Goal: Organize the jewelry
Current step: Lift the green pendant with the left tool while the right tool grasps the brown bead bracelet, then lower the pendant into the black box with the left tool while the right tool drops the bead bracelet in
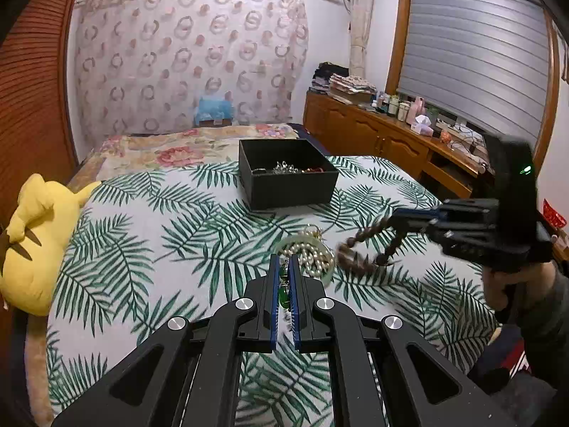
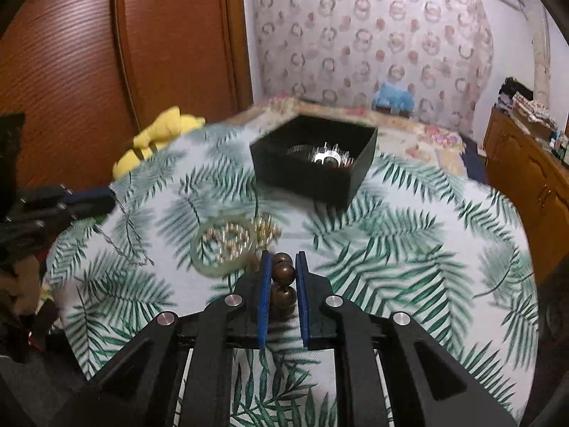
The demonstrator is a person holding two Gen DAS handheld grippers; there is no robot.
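Brown bead bracelet (image 2: pixel 283 281) clamped in right gripper (image 2: pixel 283 259), over the bed.
Left gripper (image 1: pixel 283 265) pinched on green-stone chain (image 1: pixel 283 286); best carried level to black box (image 2: pixel 313 158), released low inside.

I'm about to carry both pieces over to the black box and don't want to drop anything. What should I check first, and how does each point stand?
1. Right hand-held gripper clamps the brown bead bracelet: ok, beads sit between the pads.
2. Bracelet clear of the bedspread: ok, it dangles in the air.
3. Left hand-held gripper shut on the green-stone chain: ok.
4. Chain's loose end free of the pearl necklace: cannot tell.
5. Black box open, with room: ok.
6. Path to the box free: ok.
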